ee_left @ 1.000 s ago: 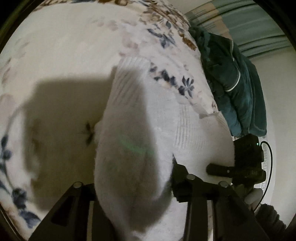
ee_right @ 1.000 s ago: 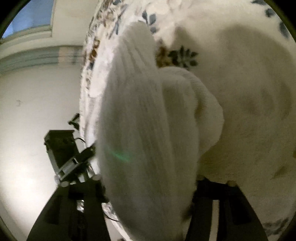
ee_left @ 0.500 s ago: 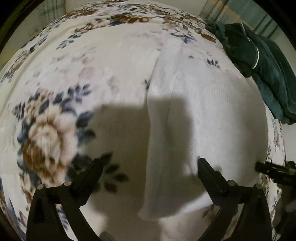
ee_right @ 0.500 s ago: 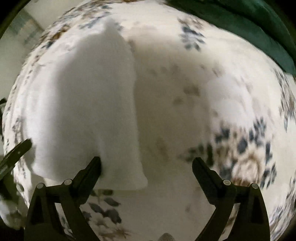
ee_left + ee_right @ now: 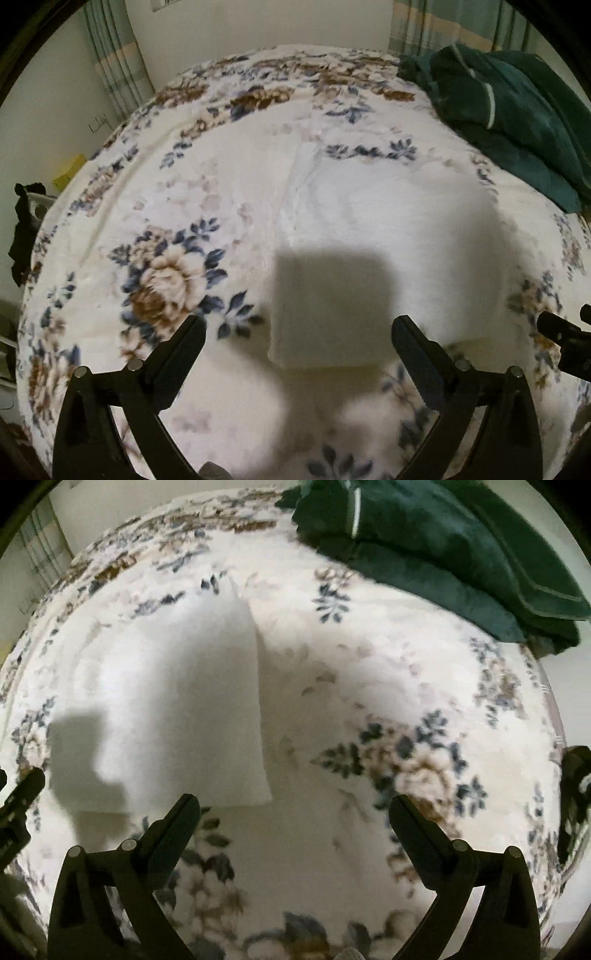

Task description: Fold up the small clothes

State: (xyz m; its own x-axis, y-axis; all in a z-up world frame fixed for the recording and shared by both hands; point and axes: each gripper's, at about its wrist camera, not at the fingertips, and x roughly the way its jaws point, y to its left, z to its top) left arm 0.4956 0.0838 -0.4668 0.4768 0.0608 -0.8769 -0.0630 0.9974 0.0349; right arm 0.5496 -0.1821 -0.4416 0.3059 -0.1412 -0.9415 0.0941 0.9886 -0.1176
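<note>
A white knitted garment lies flat and folded on the floral bedspread. In the right wrist view the same garment lies at centre left. My left gripper is open and empty, raised above the garment's near edge. My right gripper is open and empty, above the bedspread just right of the garment's near right corner. The tip of the right gripper shows at the right edge of the left wrist view.
A dark green folded garment lies at the far right of the bed, also in the right wrist view. Curtains and a wall stand behind the bed. A dark object hangs off the bed's left side.
Both grippers let go of the white garment, opened wide and pulled back and up. The garment now lies flat on the bed.
</note>
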